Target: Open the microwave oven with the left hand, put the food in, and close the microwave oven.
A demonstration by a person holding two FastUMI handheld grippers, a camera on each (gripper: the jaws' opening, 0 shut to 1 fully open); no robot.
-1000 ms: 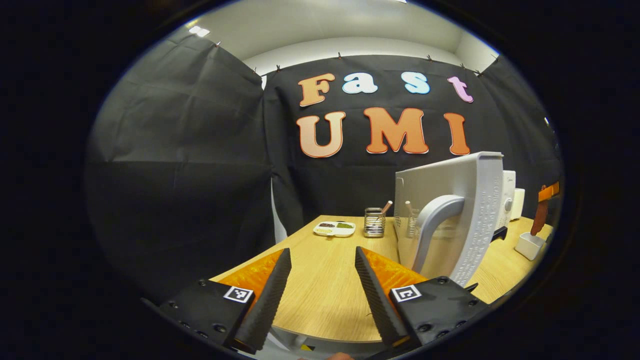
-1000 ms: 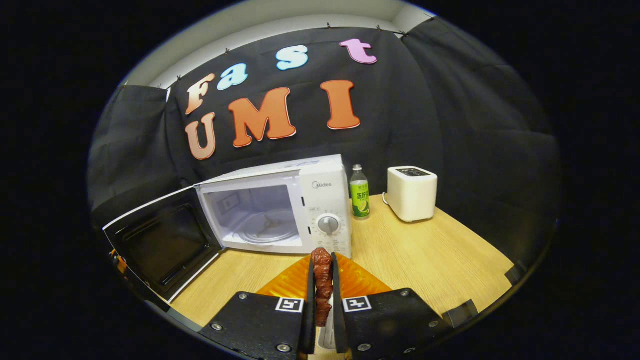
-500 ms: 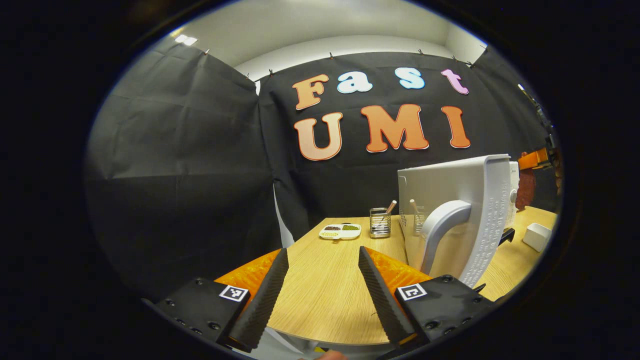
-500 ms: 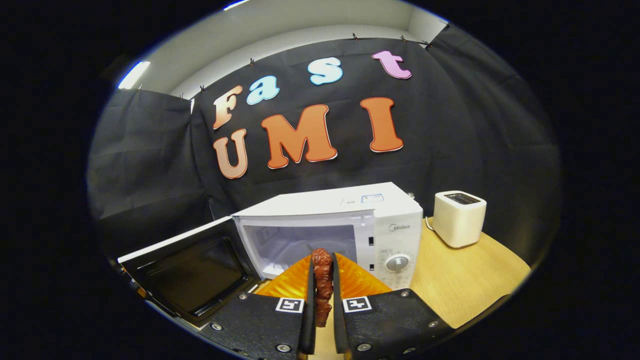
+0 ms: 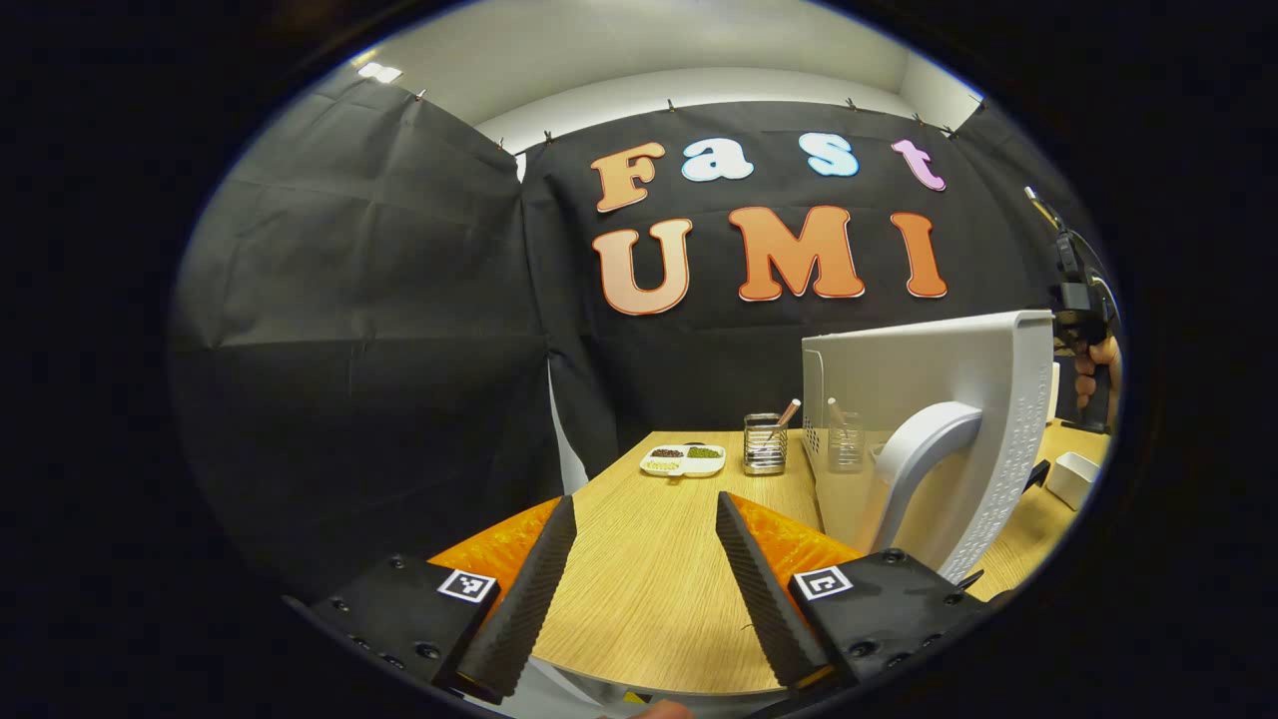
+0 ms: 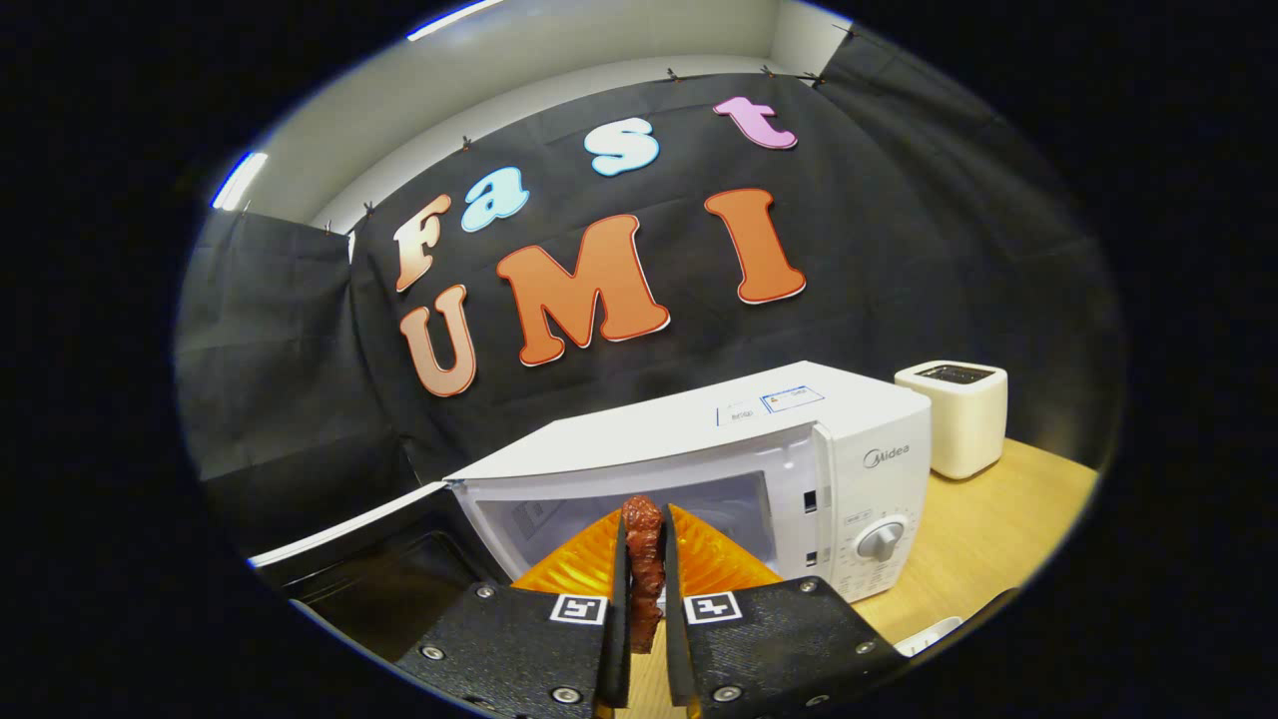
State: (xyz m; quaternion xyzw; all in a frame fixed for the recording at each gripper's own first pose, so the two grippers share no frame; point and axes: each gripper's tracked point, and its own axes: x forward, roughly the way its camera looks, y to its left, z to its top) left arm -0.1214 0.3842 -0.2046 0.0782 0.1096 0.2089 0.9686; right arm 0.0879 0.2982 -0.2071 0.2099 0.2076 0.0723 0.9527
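1. We hold the food (image 6: pixel 644 569), a dark red, lumpy strip, upright between the right gripper (image 6: pixel 642 599)'s fingers, which are nearly closed and press on it from both sides; it sits just in front of the microwave (image 6: pixel 759 449)'s open cavity.
2. We judge the food light, soft and a bit greasy, so it could bend or slip. The grip across its middle looks sound; squeezing harder would only crush it.
3. The door (image 5: pixel 929 419) stands swung wide open, its handle (image 5: pixel 914 459) facing the left gripper view. Closing it should need only a push on the stiff outer face or the handle.
4. Our left gripper (image 5: pixel 644 569) hangs over the table (image 5: pixel 649 589), beside the door, fingers spread wide and holding nothing.
5. Farther off stand a toaster (image 6: pixel 954 414), a cup (image 5: pixel 766 444) and a dish (image 5: pixel 684 459).
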